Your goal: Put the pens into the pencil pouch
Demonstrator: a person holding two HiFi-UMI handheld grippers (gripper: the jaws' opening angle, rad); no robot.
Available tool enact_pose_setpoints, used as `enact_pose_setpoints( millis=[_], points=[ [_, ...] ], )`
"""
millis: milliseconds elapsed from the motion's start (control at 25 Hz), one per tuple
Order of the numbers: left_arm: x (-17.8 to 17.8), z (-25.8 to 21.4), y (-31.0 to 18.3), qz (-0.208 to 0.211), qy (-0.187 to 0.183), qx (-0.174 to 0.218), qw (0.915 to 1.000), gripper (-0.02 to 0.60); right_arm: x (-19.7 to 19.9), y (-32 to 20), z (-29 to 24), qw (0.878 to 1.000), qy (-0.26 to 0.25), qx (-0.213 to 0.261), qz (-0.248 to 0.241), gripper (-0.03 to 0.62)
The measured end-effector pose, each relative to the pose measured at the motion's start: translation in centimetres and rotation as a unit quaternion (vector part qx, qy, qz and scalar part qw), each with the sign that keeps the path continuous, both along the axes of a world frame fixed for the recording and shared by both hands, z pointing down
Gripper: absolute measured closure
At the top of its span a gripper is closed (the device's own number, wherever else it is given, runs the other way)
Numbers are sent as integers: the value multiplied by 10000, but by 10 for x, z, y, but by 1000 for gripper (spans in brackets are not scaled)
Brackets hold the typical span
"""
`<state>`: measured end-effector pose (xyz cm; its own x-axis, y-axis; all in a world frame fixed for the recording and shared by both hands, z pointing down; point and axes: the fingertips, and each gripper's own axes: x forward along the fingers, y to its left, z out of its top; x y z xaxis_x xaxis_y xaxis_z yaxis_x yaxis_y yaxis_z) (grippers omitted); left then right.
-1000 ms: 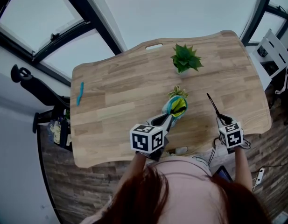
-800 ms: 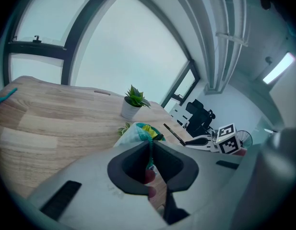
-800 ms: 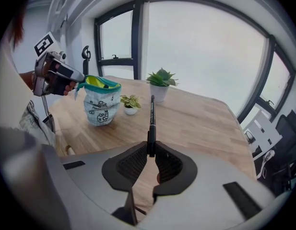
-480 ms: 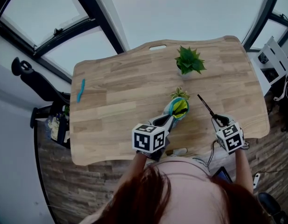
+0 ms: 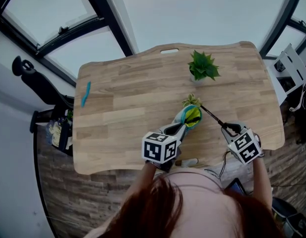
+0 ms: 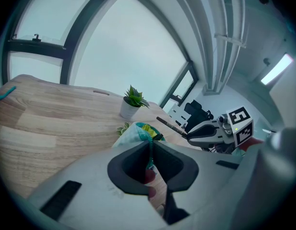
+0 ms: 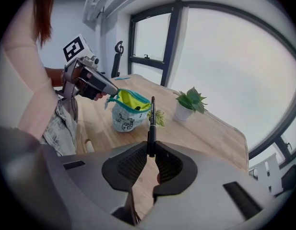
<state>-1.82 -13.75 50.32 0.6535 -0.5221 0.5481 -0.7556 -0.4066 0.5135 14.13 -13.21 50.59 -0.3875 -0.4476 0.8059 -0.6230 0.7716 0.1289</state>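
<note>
The pencil pouch (image 5: 187,118), white with a teal rim and yellow lining, stands open on the wooden table (image 5: 128,103). My left gripper (image 5: 180,127) is shut on the pouch's near rim, and the teal edge (image 6: 148,152) runs between its jaws. My right gripper (image 5: 226,129) is shut on a black pen (image 5: 212,116) whose tip points up and left, close to the pouch's mouth. In the right gripper view the black pen (image 7: 151,121) rises from the right gripper (image 7: 150,153) toward the pouch (image 7: 125,112). A blue pen (image 5: 86,93) lies at the table's far left.
A potted green plant (image 5: 203,67) stands behind the pouch, and a small succulent (image 5: 191,101) sits against its far side. A black office chair (image 5: 36,86) stands off the table's left edge. The table's near edge (image 5: 123,168) runs just under my hands.
My right gripper has risen and swung left with the black pen, bringing its tip from open table to beside the pouch's mouth. The left gripper and pouch have stayed put.
</note>
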Motion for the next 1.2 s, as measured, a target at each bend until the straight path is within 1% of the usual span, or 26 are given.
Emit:
enact_pose_setpoints(
  millis=[320, 600, 760, 920, 1200],
  points=[
    [1, 1, 0, 31, -16, 28, 10000, 561, -17, 4, -3, 9950, 464, -158, -874, 546],
    [2, 0, -1, 57, -2, 34, 10000, 561, -26, 4, -11, 9833, 905, -253, -1559, 546],
    [2, 0, 0, 63, 3, 36, 10000, 561, -31, 6, -15, 9740, 1145, -327, -1926, 546],
    [3, -1, 1, 92, -9, 46, 9999, 561, -36, 6, -13, 9608, 1416, -512, -2326, 546],
    [6, -1, 4, 182, -46, 75, 9998, 561, -54, -3, -9, 9419, 1753, -586, -2803, 546]
  ],
)
